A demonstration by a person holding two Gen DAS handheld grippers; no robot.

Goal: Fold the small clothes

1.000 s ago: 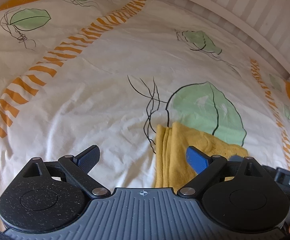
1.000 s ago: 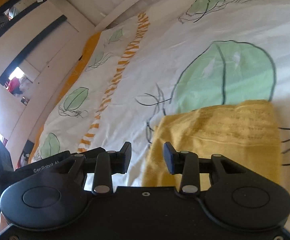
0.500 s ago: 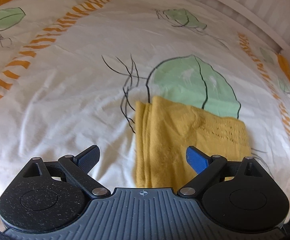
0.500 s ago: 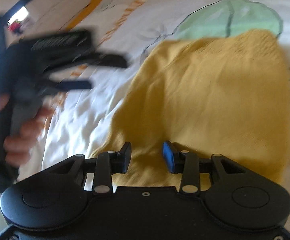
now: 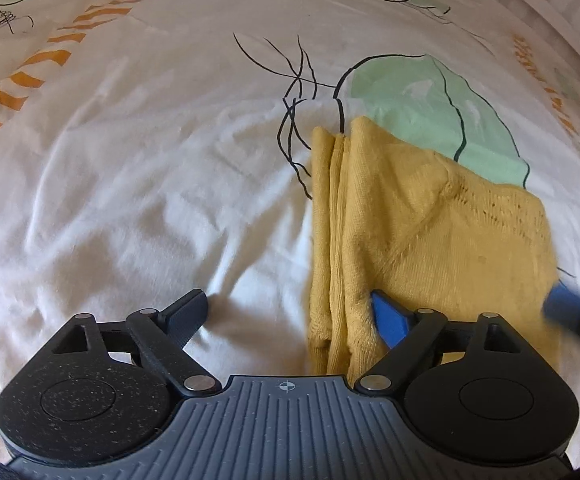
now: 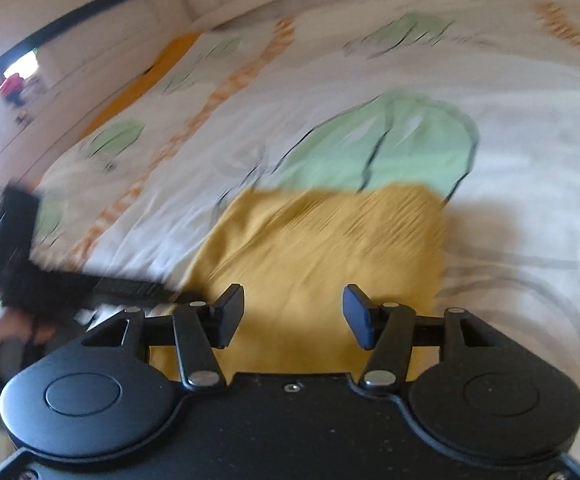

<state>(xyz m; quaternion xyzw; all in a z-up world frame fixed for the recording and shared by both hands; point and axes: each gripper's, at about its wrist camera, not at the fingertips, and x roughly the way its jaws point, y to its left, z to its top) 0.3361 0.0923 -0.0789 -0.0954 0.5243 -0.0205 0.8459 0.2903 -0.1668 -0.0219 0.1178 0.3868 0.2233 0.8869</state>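
Observation:
A folded mustard-yellow knit garment [image 5: 418, 232] lies flat on the white patterned bedsheet [image 5: 150, 184], its stacked folded edges on the left side. My left gripper [image 5: 290, 312] is open and low over the garment's near left edge, its right finger against the cloth and its left finger over bare sheet. In the right wrist view the garment [image 6: 330, 248] lies just ahead of my right gripper [image 6: 294, 312], which is open over its near edge and holds nothing. The left gripper shows blurred at the left of that view [image 6: 66, 284].
The sheet has green leaf prints [image 5: 430, 96] and orange striped bands [image 5: 50, 60]. A white slatted bed rail [image 5: 550, 4] runs along the far side. A white wall with dark trim [image 6: 70, 20] stands beyond the bed on the left.
My right gripper has opened wider and drawn back from the garment. My left gripper has moved closer, its right finger now at the folded edge. The garment lies still.

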